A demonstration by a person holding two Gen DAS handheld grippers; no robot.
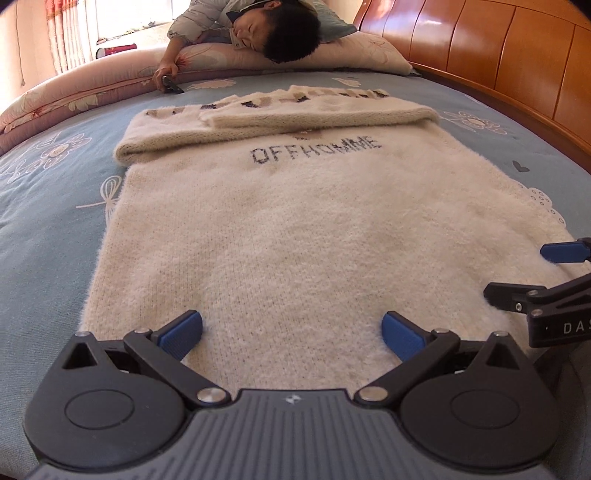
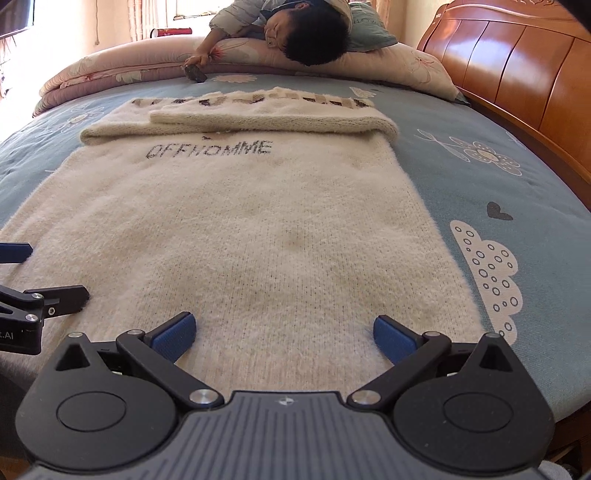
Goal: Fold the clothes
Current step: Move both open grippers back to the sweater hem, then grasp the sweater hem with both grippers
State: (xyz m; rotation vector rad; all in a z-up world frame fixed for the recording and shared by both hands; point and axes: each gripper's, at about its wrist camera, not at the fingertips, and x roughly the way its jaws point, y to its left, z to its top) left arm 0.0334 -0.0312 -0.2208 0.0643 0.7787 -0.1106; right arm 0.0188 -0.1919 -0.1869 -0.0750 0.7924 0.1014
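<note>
A cream sweater [image 1: 295, 236] fills the frame's centre, sleeves folded across its top. Our left gripper [image 1: 291, 334] and right gripper [image 2: 283, 332] sit spread wide at the bottom hem. We should pinch both corners evenly, then lift together.

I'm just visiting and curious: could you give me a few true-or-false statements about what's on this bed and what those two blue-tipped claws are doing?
1. The sweater lies flat on the bed, sleeves folded across its far end. True.
2. The left gripper is clamped on the hem. False: its jaws are open, holding nothing.
3. The right gripper is open. True.
4. The sweater is plain. False: lettering is knitted across it.
5. A person lies at the pillows. True.
</note>
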